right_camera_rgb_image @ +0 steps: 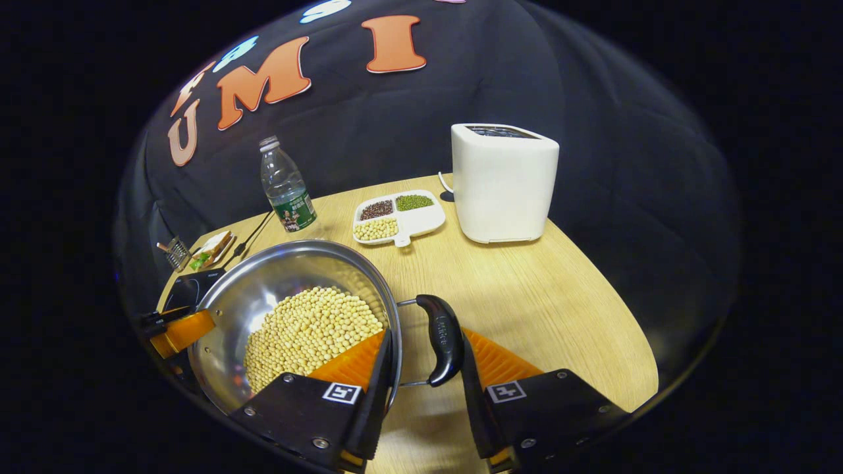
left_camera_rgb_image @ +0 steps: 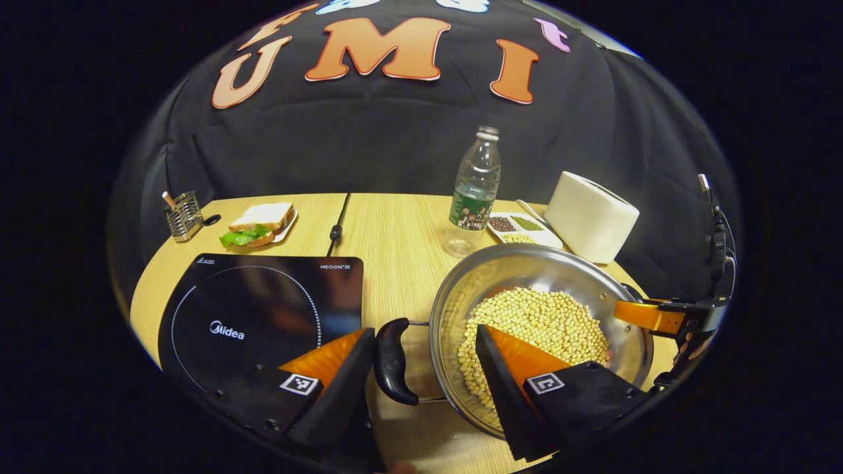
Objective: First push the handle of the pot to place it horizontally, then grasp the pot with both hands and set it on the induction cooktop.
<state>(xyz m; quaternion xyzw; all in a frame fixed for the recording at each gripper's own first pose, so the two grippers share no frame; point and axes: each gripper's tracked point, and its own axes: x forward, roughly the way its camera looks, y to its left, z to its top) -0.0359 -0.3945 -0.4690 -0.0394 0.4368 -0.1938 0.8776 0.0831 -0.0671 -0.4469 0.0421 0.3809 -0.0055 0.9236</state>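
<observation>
Now shiny round steel pot; curved black handles.

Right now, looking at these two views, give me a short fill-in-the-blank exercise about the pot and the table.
1. The pot holds pale yellow ____.
2. The cooktop lies beside the pot and has ____ on it.
3. The sandwich sits on a ____.
4. The white toaster stands next to a divided ____ of seeds.

Missing words: beans; nothing; plate; tray
</observation>
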